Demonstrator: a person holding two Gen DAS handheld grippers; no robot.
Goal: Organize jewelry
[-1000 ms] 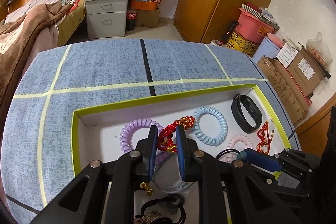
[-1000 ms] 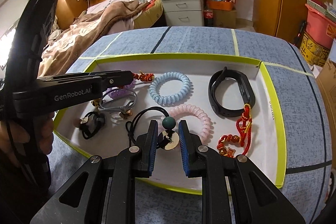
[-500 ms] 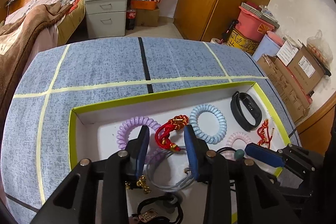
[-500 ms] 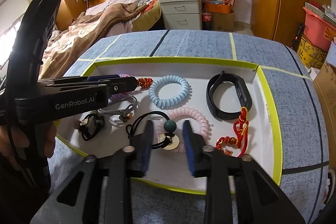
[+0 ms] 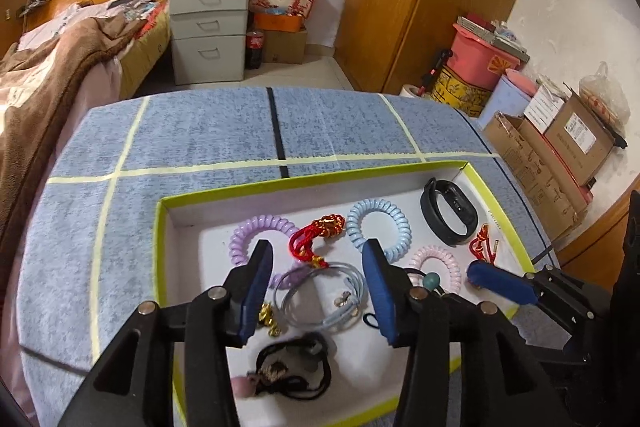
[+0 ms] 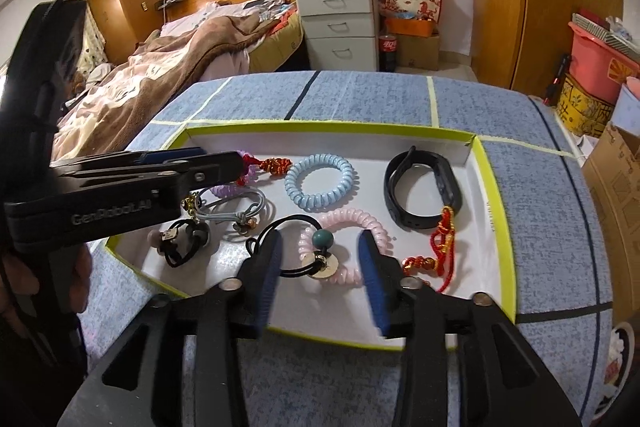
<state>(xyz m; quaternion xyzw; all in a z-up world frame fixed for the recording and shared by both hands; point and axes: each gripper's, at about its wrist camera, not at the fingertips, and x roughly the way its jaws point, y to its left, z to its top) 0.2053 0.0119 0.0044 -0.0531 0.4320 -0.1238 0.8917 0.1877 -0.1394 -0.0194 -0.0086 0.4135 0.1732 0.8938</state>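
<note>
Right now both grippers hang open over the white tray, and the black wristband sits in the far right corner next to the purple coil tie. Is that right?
Not quite. In the right wrist view the black wristband does sit in the far right corner of the white tray, but its neighbour is the blue coil tie; the purple coil tie lies toward the left. The left gripper and right gripper are both open.
</note>
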